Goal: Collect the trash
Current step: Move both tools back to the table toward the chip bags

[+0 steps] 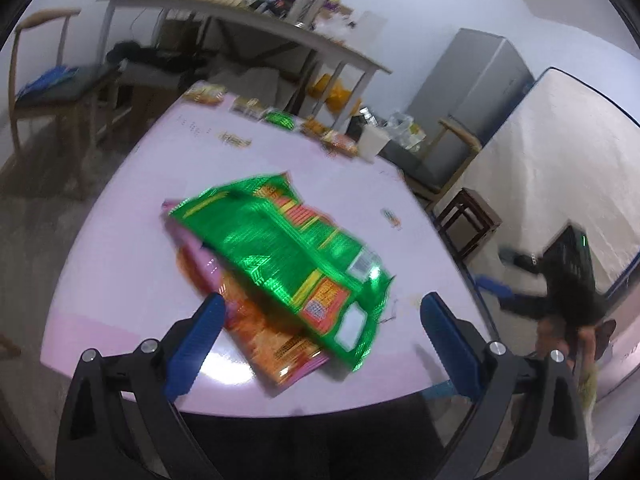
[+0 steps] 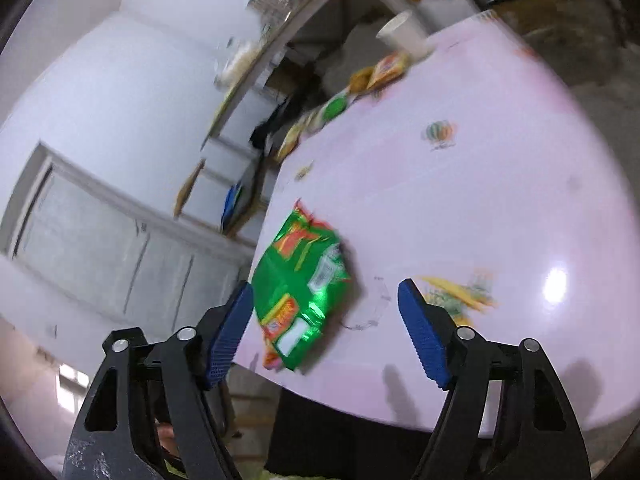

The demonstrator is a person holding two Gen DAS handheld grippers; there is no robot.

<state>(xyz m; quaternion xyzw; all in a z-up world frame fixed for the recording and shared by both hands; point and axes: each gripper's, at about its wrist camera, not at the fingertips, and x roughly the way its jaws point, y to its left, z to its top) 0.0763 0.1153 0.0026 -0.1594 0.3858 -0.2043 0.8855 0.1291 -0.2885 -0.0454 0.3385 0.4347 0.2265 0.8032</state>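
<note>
The left gripper (image 1: 320, 312) hangs over the near edge of the pink table (image 1: 132, 264), jaws spread wide, nothing between the blue pads (image 1: 196, 344). Just beyond its fingertips a green snack wrapper (image 1: 280, 256) lies flat, partly covering an orange wrapper (image 1: 264, 340) beneath it; the orange one reaches almost to the near edge, close by the left pad. In this view the other gripper's blue finger (image 1: 494, 288) shows off the table's right side, blurred.

The right gripper (image 2: 326, 304) also stands wide and empty, tilted, its left pad (image 2: 232, 336) past the table's edge and its right pad (image 2: 424, 336) over the tabletop. The green wrapper (image 2: 300, 284) sits between the pads in that view but clear of both, close to the table's near corner.

Further out, along the far edge, runs a row of small wrappers (image 1: 276, 118), orange, yellow and green, with a white paper cup (image 1: 374, 144) at the far right corner. Printed drawings mark the tablecloth, among them a hot-air balloon (image 2: 440, 134). Behind the table stand a long cluttered workbench (image 1: 248, 28), a wooden chair (image 1: 48, 80) and a grey fridge (image 1: 488, 76).
</note>
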